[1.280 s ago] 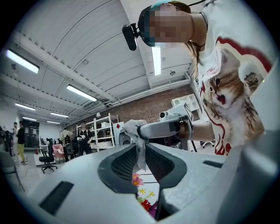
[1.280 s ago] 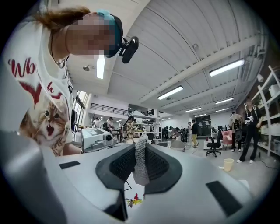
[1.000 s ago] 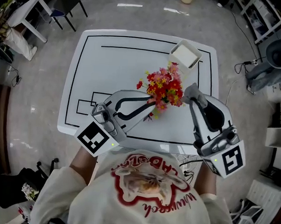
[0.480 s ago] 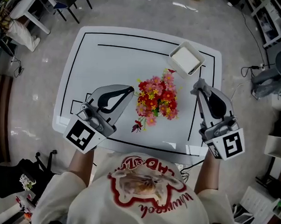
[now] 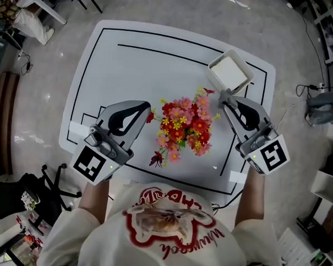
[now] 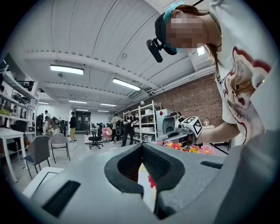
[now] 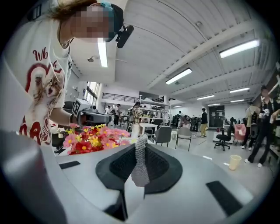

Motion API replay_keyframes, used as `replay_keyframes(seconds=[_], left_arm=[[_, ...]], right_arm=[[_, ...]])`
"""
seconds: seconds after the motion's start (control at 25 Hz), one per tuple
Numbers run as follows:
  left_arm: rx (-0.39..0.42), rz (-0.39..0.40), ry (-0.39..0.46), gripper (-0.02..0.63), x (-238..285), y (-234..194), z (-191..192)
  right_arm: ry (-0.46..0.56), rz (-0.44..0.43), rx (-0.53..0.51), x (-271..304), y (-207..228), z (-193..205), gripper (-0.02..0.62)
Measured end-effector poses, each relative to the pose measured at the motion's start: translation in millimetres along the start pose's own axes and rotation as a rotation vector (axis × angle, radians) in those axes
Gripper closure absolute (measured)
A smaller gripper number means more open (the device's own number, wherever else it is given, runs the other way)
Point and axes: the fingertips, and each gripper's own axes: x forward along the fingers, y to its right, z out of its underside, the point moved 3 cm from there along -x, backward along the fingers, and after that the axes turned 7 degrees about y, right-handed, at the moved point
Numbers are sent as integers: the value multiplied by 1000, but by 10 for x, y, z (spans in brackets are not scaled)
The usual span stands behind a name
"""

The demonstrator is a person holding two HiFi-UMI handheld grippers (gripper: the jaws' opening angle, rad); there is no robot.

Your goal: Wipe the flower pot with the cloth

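Observation:
A bunch of red, pink and yellow flowers [image 5: 183, 130] stands mid-table, hiding its pot from above; the flowers [image 7: 92, 140] also show in the right gripper view. My right gripper [image 5: 224, 97] is just right of the blooms, shut on a thin grey knitted cloth [image 7: 140, 162] that hangs from its tips [image 7: 141, 142]. My left gripper [image 5: 147, 109] sits left of the flowers, a little apart from them. Its jaws meet at the tips [image 6: 141, 149] with nothing held. A small red sprig [image 5: 157, 158] lies on the table in front of the flowers.
A white square container [image 5: 229, 73] stands at the table's back right, close behind the right gripper. The white table [image 5: 131, 62] carries black outline markings. Chairs, shelving and several people fill the room around.
My left gripper has drawn back leftward, away from the flowers. My right gripper has come down from close to the head camera to the flowers' right side, still holding the cloth.

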Motion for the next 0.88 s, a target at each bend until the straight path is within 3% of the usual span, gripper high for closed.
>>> replay_keyframes(seconds=[0.48, 0.88], left_arm=[[7, -39, -43, 603, 24, -59, 143], [2, -44, -69, 603, 24, -45, 236]], right_arm=[[-49, -195, 60, 334, 45, 486, 552], [-87, -335, 115, 522, -116, 621, 552]])
